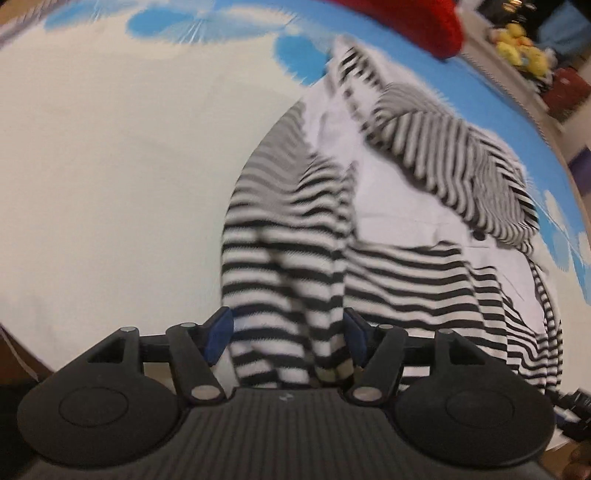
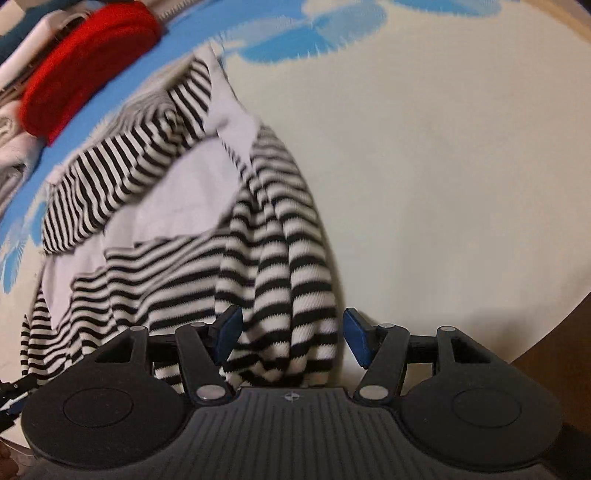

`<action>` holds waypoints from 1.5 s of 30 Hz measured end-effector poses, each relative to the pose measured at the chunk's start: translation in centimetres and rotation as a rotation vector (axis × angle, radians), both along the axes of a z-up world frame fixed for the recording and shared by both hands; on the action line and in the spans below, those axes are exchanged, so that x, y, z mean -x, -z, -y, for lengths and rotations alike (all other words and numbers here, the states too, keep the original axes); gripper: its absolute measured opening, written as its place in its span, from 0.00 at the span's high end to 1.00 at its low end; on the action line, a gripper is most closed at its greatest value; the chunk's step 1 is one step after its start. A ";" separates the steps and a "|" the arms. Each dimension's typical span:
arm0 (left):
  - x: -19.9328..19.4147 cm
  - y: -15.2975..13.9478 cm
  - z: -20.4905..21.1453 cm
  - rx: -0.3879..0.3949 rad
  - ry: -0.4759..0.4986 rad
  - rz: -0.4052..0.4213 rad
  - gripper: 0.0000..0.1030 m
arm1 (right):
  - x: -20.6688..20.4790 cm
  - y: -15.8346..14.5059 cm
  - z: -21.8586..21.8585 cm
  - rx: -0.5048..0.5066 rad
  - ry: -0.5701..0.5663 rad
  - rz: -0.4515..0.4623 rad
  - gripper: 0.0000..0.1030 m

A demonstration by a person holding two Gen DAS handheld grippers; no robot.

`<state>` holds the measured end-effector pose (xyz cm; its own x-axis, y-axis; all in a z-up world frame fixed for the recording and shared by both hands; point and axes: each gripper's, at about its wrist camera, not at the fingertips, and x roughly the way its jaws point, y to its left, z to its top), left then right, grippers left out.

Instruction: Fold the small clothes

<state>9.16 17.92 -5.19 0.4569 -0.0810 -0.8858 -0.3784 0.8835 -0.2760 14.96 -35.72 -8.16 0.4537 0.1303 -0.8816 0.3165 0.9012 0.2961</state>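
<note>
A small black-and-white striped garment (image 1: 369,236) with plain white panels lies spread on a cream and blue bed sheet (image 1: 110,166). Its near hem is bunched into folds. My left gripper (image 1: 288,338) is open, with its blue pads on either side of the hem's left bunch. The garment also shows in the right wrist view (image 2: 207,236). My right gripper (image 2: 291,338) is open around the hem's right bunch; the cloth touches its left pad and stands apart from the right one. One striped sleeve (image 2: 122,173) lies folded across the chest.
A red knitted item (image 2: 85,62) lies beyond the garment at the sheet's far edge, also in the left wrist view (image 1: 413,22). Folded pale clothes (image 2: 14,144) sit beside it. Yellow plush toys (image 1: 521,48) stand off the bed. The sheet (image 2: 443,166) stretches to the right.
</note>
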 end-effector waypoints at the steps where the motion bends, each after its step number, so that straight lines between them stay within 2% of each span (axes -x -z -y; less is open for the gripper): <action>1: 0.1 0.4 -0.4 0.029 -0.019 -0.015 0.33 | -0.2 0.3 -0.1 0.011 0.000 -0.010 0.40; 3: 0.2 1.0 -0.4 0.057 -0.024 -0.032 0.33 | -0.4 0.6 -0.6 0.036 -0.009 -0.022 0.40; 5: 0.3 1.0 -0.5 0.051 -0.018 -0.023 0.35 | -0.6 0.8 -1.1 0.059 -0.015 -0.021 0.40; 7: 0.4 0.9 -0.6 0.042 -0.009 -0.018 0.46 | -0.3 0.5 -1.1 0.073 -0.019 -0.016 0.42; 8: 0.5 0.9 -0.5 0.044 0.001 -0.015 0.59 | -0.3 0.5 -1.1 0.075 -0.016 -0.014 0.43; 9: 0.7 0.9 -0.5 0.052 0.012 -0.011 0.74 | -0.2 0.5 -1.0 0.074 -0.012 -0.012 0.54; 10: 0.7 1.0 -0.4 0.065 0.026 -0.003 0.81 | -0.1 0.5 -0.9 0.063 -0.010 -0.008 0.70; 12: 0.4 0.9 0.2 0.057 0.049 0.017 0.87 | 0.3 0.4 -0.5 0.027 -0.006 0.008 0.84; 15: 1.0 -0.5 0.4 0.028 0.069 0.050 0.88 | 0.9 -0.7 -0.3 0.029 -0.009 0.050 0.89; 20: 2.7 -6.1 0.4 0.018 0.128 0.151 0.89 | 3.0 -5.5 1.4 -0.053 0.025 0.169 0.93; 23: 4.8 -8.9 0.3 0.045 0.155 0.165 0.89 | 4.9 -9.1 2.1 -0.082 0.012 0.240 0.94; 29: 11.0 -14.1 -0.5 0.132 0.175 0.187 0.89 | 11.5 -15.2 2.5 -0.127 -0.003 0.264 0.94; 32: 11.6 -15.1 -1.3 0.155 0.164 0.190 0.89 | 13.8 -16.9 3.1 -0.171 0.001 0.288 0.94; 35: 9.7 -15.0 -1.6 0.132 0.169 0.201 0.92 | 13.0 -16.6 3.0 -0.169 0.011 0.274 0.94; 38: 5.5 -14.1 -2.3 0.116 0.152 0.197 0.95 | 9.6 -15.3 2.6 -0.143 0.012 0.255 0.94; 44: -5.9 -11.0 -3.7 0.097 0.119 0.171 0.96 | -2.6 -13.3 1.5 -0.132 -0.027 0.261 0.94; 45: -7.7 -10.4 -4.1 0.099 0.120 0.186 0.96 | -4.7 -12.9 1.3 -0.125 -0.026 0.262 0.94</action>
